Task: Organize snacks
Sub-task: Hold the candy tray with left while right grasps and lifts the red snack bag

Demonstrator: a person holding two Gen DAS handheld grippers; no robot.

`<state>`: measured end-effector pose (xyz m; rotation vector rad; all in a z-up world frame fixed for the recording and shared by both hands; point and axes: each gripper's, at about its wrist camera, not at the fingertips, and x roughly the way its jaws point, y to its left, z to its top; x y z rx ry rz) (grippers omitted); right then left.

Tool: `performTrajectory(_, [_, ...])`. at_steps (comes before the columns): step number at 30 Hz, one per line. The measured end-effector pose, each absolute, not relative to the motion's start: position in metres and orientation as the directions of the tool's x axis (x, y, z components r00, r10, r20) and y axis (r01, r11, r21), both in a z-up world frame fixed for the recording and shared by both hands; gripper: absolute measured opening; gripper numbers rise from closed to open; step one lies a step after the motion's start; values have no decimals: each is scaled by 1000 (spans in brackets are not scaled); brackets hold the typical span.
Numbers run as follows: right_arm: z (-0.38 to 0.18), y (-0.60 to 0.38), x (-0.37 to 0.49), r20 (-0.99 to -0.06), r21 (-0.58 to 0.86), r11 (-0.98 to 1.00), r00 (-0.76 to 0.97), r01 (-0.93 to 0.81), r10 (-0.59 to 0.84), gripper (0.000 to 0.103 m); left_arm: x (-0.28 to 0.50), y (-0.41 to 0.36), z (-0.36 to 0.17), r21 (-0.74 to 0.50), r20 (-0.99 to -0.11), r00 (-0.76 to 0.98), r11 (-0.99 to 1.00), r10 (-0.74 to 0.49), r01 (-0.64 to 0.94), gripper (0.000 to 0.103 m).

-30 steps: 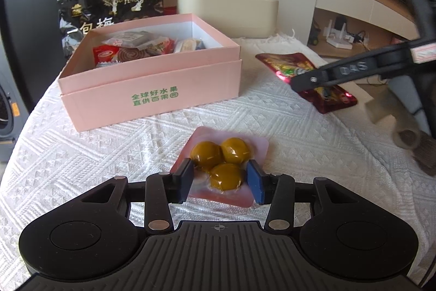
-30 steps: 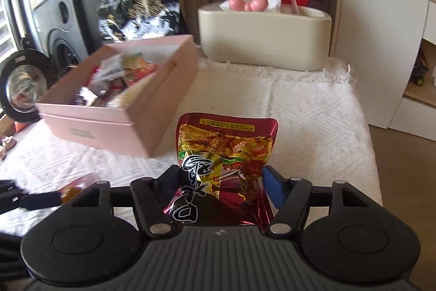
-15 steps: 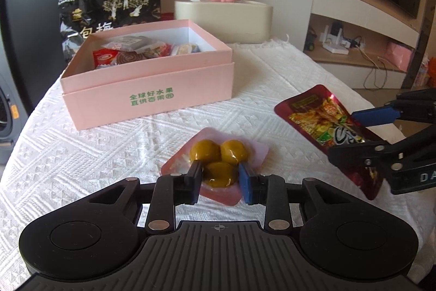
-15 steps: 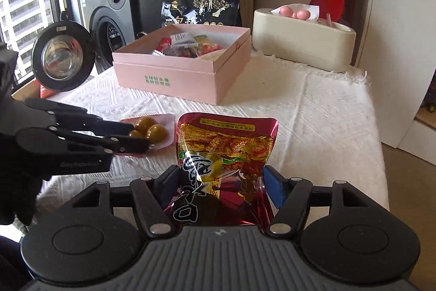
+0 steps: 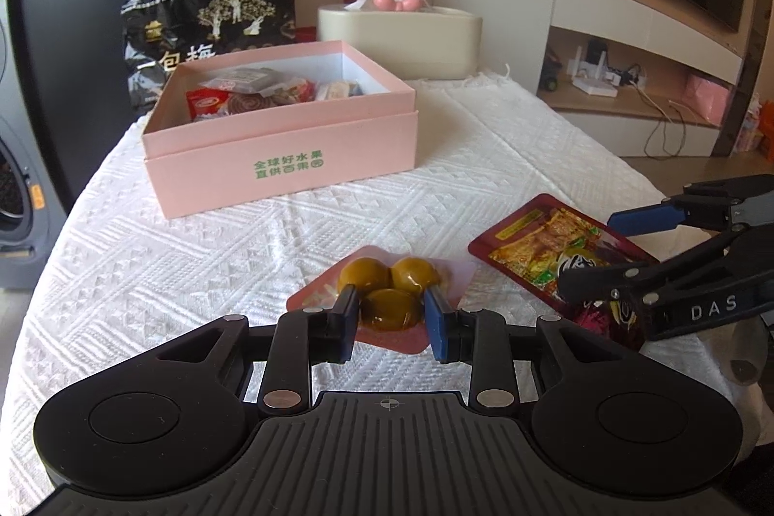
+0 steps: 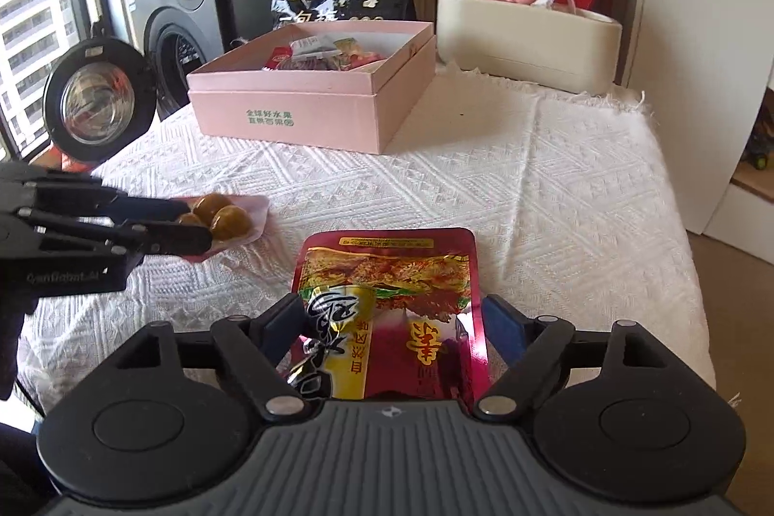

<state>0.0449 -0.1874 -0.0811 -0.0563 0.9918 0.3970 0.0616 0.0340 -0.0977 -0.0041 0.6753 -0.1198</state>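
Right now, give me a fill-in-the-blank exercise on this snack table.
1. The left gripper is closed on a pink pack holding ___ round brown snacks.
2. The printing on the front of the pink box is ___ in colour.
3. The red foil packet lies between the jaws of the ___ gripper.
4. The black bag stands ___ the pink box.

Missing words: three; green; right; behind
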Motion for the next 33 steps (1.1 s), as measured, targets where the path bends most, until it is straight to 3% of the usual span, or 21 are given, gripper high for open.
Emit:
performTrajectory(11, [-89, -154, 37, -825, -22, 914, 524, -405, 213, 87, 61, 34, -107, -54, -639, 761, 993, -116, 105, 34])
performTrajectory(14, [-89, -152, 34, -813, -63, 917, 553, -394, 182, 93, 60, 34, -108, -56, -637, 762, 993, -116, 105, 34])
performTrajectory(33, [-96, -178, 46, -840, 90, 944, 485, -318, 244, 98, 60, 34, -109, -68, -643, 757, 993, -120, 99, 35])
